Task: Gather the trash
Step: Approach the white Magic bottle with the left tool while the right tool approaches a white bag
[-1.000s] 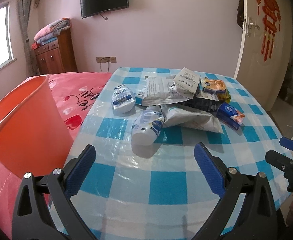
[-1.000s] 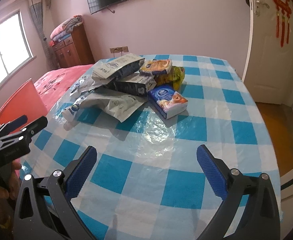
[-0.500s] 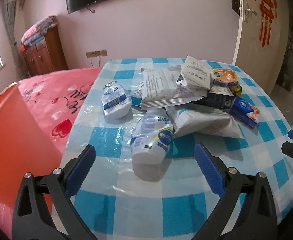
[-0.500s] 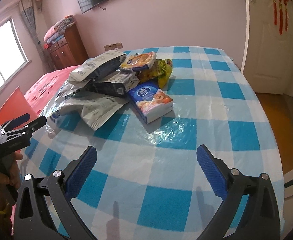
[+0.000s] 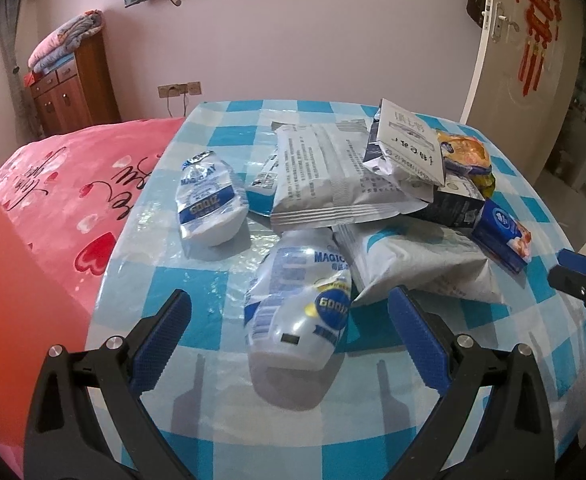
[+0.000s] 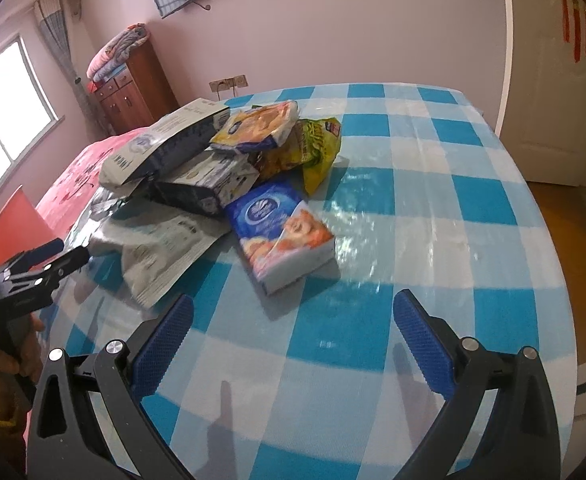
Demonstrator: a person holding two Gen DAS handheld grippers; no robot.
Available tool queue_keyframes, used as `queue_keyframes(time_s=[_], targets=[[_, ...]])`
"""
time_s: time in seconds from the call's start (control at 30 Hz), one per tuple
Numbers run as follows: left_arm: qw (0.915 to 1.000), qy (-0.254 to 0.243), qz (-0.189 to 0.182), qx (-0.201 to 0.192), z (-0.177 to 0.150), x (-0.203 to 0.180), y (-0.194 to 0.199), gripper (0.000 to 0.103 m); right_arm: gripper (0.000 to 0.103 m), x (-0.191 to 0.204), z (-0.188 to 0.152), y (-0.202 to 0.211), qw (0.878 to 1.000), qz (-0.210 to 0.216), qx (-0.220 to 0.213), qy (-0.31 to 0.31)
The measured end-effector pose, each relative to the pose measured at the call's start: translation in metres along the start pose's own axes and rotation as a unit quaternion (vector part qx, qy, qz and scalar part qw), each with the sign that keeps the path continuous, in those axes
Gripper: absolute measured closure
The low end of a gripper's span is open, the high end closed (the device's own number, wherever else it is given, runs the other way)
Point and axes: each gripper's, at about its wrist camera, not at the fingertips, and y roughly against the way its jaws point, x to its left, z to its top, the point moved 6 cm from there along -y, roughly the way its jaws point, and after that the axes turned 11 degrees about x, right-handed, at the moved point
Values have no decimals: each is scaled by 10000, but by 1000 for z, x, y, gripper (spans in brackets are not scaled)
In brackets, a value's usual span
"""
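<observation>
The left gripper [image 5: 289,326] hangs with its jaws spread wide, gripping nothing — a crushed plastic bottle [image 5: 299,304] lies on its side between the blue pads, apart from both. A second crushed bottle [image 5: 209,204] lies further back, beside a heap of wrappers [image 5: 333,176]. The right gripper [image 6: 293,332] gapes wide too, empty, above the blue-checked tablecloth [image 6: 433,184] — a tissue pack [image 6: 283,232] lies just ahead of it.
</observation>
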Motion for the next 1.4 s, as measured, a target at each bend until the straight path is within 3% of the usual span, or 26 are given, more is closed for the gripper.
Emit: queue_keyframes(time_s=[0.67,0.73,0.93,1.13,1.4], targets=[[9999,-105,-114,44,5,-2,-9,7,4,10,41,-33,9987,435,127,254],[9998,-109,-167,30,4,-3,-8,13,4,10,43,-35,9986,440,133,250],[9997,-111,-231,29,0,-2,-8,18,5,9,47,-41,9990,284,165,314],[9992,-202,-348,-12,0,-4,-3,18,5,11,47,-38,9993,229,93,289],[9990,-222,-388,-23,-4,0,-1,18,5,52,38,-13,9949,774,-160,632]])
